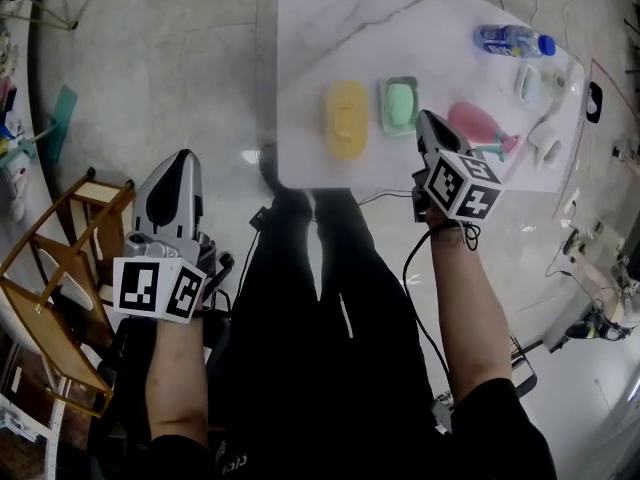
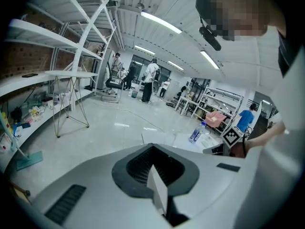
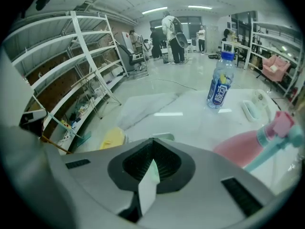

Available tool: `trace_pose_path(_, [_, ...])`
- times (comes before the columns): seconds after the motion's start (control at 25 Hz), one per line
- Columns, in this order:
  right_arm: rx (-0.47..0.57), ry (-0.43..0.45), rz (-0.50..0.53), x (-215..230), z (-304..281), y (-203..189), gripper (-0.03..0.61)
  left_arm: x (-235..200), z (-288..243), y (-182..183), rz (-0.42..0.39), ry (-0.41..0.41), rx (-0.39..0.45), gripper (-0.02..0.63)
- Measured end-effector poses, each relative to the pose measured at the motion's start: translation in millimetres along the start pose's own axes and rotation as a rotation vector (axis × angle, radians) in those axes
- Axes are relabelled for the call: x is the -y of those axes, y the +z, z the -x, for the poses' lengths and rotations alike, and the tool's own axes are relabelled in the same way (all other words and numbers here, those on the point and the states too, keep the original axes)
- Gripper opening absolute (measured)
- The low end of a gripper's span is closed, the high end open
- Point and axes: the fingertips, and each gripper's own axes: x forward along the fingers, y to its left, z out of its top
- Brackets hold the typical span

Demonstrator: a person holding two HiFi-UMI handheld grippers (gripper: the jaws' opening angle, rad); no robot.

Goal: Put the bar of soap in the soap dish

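A green bar of soap (image 1: 399,104) lies inside a grey soap dish (image 1: 398,86) on the white marble table (image 1: 330,28). A yellow oval dish-like thing (image 1: 346,118) (image 3: 113,138) sits just left of it. My right gripper (image 1: 426,120) (image 3: 151,168) hovers at the dish's right side, near the table's front edge, jaws shut with nothing between them. The dish's rim (image 3: 162,136) peeks over the gripper body in the right gripper view. My left gripper (image 1: 183,158) (image 2: 157,185) hangs off the table, over the floor at the left, jaws shut and empty.
A pink spray bottle (image 1: 478,125) (image 3: 248,144) lies right of my right gripper. A water bottle (image 1: 513,40) (image 3: 220,87) and small white items (image 1: 529,83) sit at the table's far right. A wooden rack (image 1: 60,268) stands on the floor at left.
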Motion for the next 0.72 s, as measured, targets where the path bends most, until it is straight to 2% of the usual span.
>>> trace_pose_path(0.16, [0.030, 0.036, 0.009, -24, 41, 25, 0.015, 36, 13, 25, 0.034, -0.057, 0.011, 0.011])
trace_pose_path(0.32, [0.012, 0.052, 0.057, -50, 81, 32, 0.015, 85, 34, 62, -0.014, -0.137, 0.041, 0.011])
trace_pose_path(0.6, [0.031, 0.110, 0.047, -87, 156, 42, 0.015, 110, 65, 118, -0.058, -0.170, 0.073, 0.011])
trace_pose_path(0.72, [0.072, 0.133, 0.025, -99, 189, 56, 0.015, 123, 78, 135, -0.094, -0.190, 0.087, 0.011])
